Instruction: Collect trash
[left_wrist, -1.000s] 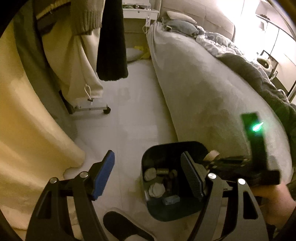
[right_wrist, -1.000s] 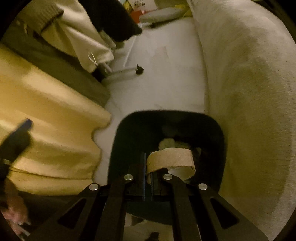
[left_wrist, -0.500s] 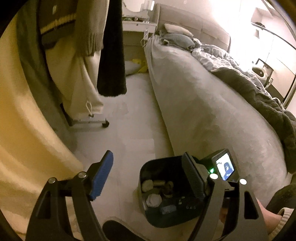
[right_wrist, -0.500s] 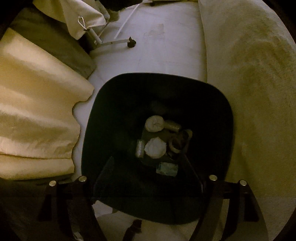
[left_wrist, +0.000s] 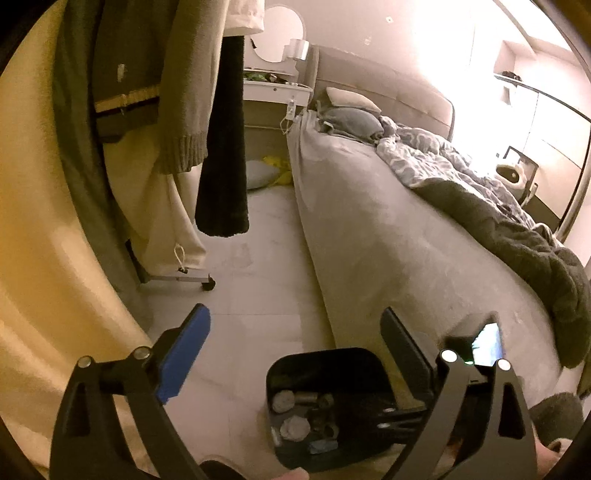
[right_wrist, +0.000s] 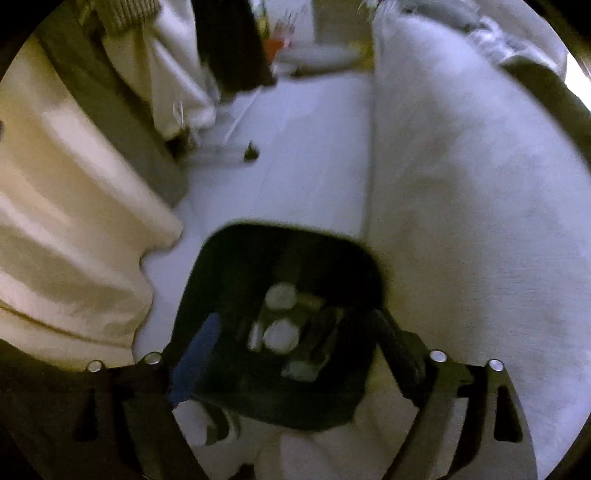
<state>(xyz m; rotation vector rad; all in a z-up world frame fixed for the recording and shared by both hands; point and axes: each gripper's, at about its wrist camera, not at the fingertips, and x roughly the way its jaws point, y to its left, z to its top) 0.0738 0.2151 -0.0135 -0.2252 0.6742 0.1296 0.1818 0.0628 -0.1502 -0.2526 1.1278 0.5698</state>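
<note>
A black trash bin (left_wrist: 364, 356) (right_wrist: 221, 254) stands on the pale floor beside the bed. Inside lie crumpled white tissues (right_wrist: 281, 296), cardboard tubes (left_wrist: 325, 404) and other scraps. My left gripper (left_wrist: 295, 350) hangs above the floor left of the bin, its jaws opening wide with nothing between them. My right gripper (right_wrist: 295, 343) hovers over the bin's mouth, jaws opening, nothing held. The right gripper's body with its lit screen (left_wrist: 487, 341) shows in the left wrist view, above the bin's right side.
A grey bed (left_wrist: 388, 221) runs along the right. Clothes hang from a wheeled rack (left_wrist: 184, 277) at left, next to a cream curtain (left_wrist: 37, 258). A white nightstand (left_wrist: 275, 90) stands at the far end. A dark slipper (left_wrist: 221, 470) lies near the bottom edge.
My right gripper opened and let go of the cardboard tube, which now lies in the bin, then rose. My left gripper opened wider and lifted, tilting up toward the room.
</note>
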